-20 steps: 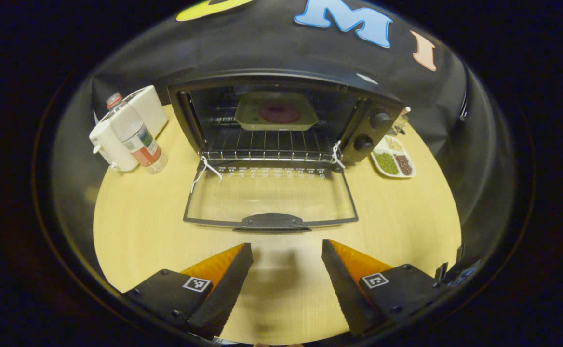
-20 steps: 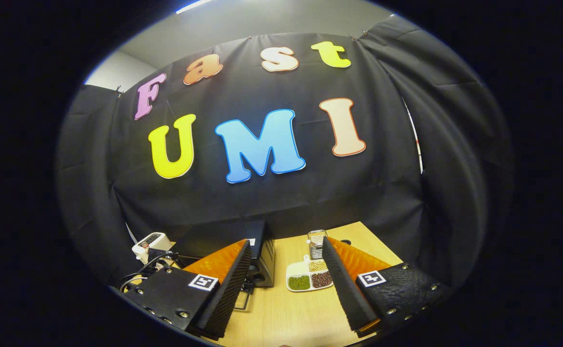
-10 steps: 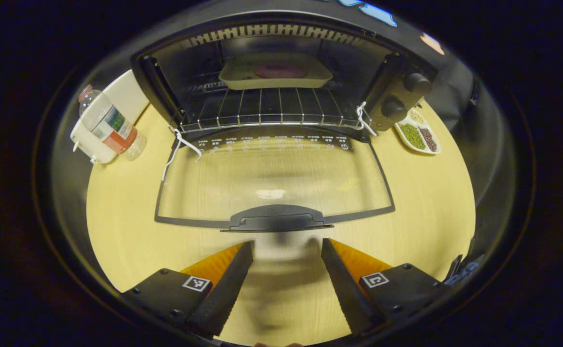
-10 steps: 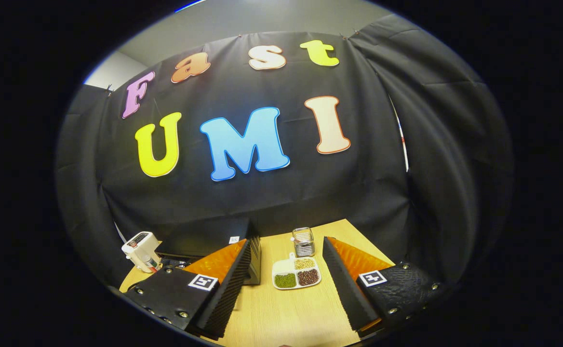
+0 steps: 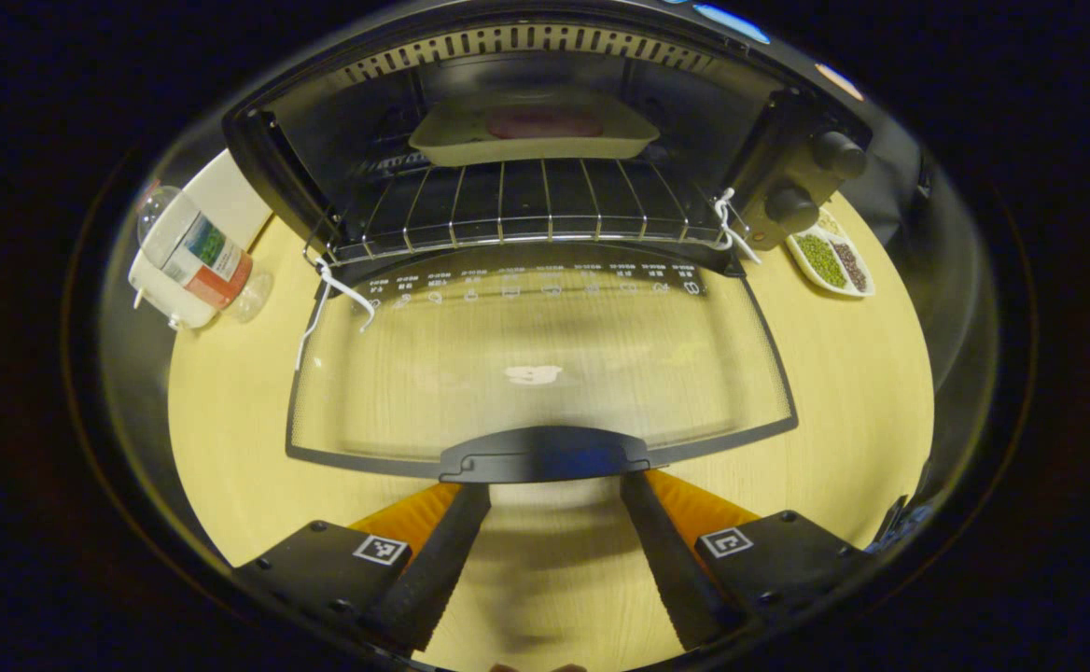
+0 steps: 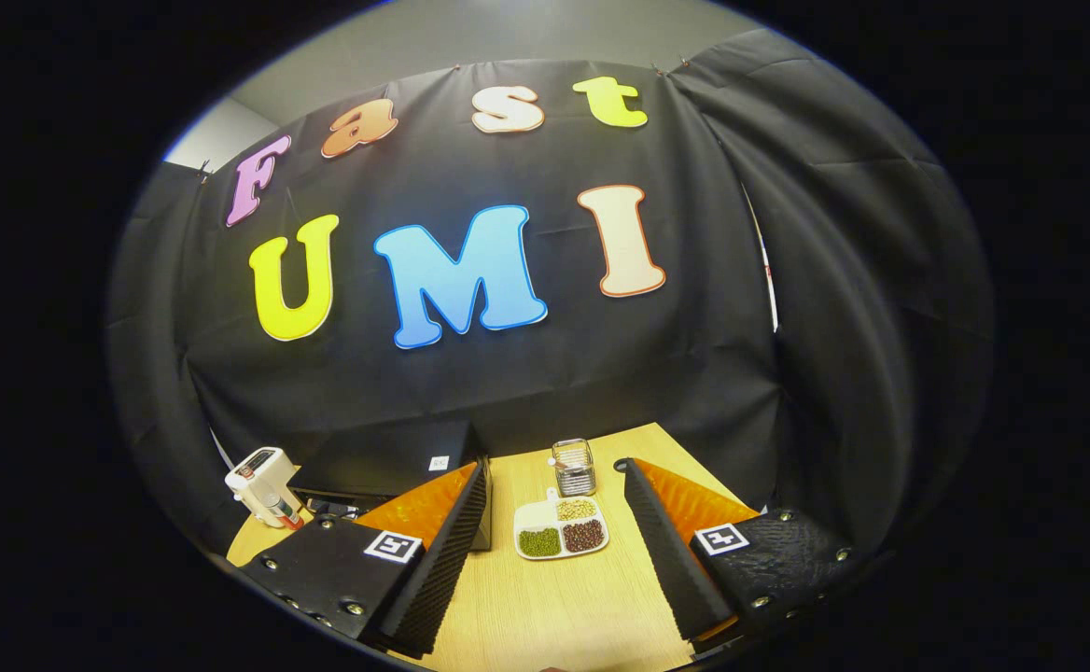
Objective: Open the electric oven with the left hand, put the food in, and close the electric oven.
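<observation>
Both grippers are standing with jaws open and empty: the left gripper (image 5: 554, 490) is lining up beneath the door handle (image 5: 545, 455) of the electric oven (image 5: 545, 56), presumably to lift the door shut. Food (image 5: 533, 124) is sitting on the rack inside, while the right gripper (image 6: 552, 485) is hovering idle above the counter (image 6: 564, 597).

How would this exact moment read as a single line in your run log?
oven door: open flat | food tray: on rack inside | left gripper: open, fingers at door handle | right gripper: open, empty, over table
</observation>
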Demonstrator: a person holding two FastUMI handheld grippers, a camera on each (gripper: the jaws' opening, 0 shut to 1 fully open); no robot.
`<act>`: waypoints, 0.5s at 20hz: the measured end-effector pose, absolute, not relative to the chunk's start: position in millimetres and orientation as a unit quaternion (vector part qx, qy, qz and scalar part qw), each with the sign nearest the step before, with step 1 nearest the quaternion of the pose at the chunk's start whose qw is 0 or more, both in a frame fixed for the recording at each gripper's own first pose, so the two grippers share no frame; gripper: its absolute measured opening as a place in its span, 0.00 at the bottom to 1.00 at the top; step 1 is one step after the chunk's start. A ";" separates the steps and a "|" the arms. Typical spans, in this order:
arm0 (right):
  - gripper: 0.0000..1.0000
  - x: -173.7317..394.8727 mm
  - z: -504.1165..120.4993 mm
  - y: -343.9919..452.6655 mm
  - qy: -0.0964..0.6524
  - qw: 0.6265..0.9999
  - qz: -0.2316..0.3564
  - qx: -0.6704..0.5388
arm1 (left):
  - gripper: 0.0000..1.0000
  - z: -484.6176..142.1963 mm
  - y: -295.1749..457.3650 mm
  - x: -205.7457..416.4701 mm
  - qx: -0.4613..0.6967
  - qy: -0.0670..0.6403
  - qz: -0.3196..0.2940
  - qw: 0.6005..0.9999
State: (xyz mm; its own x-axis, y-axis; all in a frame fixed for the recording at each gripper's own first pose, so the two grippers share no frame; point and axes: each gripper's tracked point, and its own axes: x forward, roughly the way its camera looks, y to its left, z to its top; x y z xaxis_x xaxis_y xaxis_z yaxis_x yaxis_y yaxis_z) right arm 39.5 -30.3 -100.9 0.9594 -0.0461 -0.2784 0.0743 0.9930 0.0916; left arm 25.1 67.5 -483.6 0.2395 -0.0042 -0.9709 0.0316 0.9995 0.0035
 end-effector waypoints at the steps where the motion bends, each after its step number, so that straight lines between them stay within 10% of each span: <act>1: 0.91 39.1 -101.0 -28.7 0.141 0.988 -0.029 0.051 | 0.98 -481.9 67.5 24.9 0.007 0.616 -0.011 0.787; 10: 0.91 41.3 -94.6 -9.1 0.134 0.990 -0.008 0.051 | 1.00 -443.1 66.0 22.3 0.001 0.578 -0.023 0.815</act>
